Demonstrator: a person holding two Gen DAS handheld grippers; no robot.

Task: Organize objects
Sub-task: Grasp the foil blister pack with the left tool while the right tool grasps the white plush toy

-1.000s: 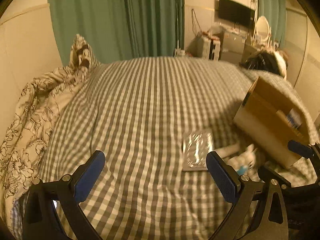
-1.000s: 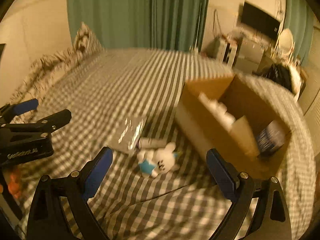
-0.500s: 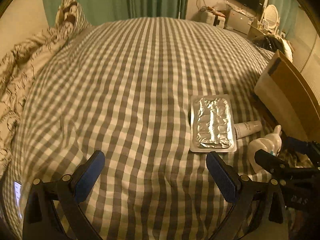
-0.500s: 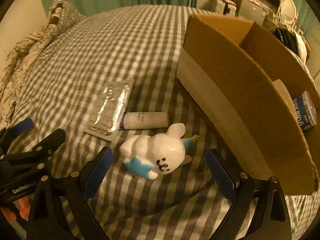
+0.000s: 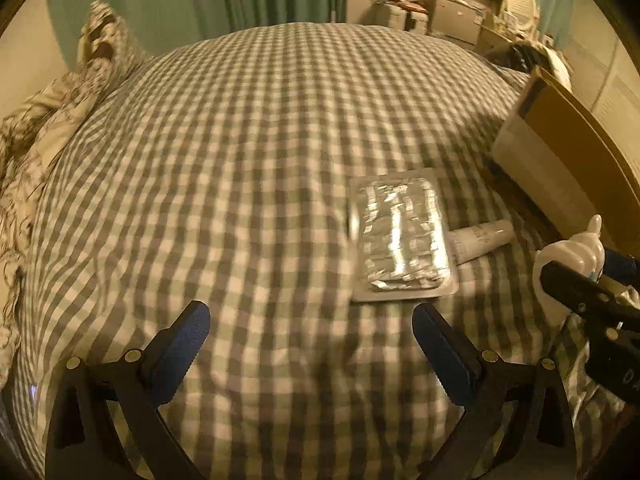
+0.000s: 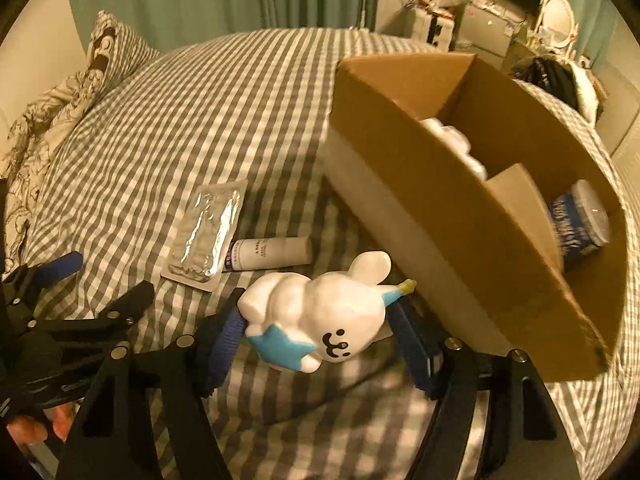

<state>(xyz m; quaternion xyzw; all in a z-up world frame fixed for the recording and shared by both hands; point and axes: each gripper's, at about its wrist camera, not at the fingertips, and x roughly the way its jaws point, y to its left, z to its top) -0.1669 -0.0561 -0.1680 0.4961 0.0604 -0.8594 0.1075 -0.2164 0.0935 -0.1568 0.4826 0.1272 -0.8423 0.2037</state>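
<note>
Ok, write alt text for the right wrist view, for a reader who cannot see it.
The right gripper, whose fingers have just been closing, straddles a white toy figure holding a blue star on a checked bedspread. A foil packet and small tube lie behind it; an open cardboard box sits to the right.

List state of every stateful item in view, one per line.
right gripper: jaws just been closing, around the bunny figurine
left gripper: open, nothing between the jaws
bunny figurine: on its side on the bedspread, between the jaws
foil blister pack: flat, one edge over the tube
white tube: lying down
cardboard box: open-topped, holding a blue can
</note>
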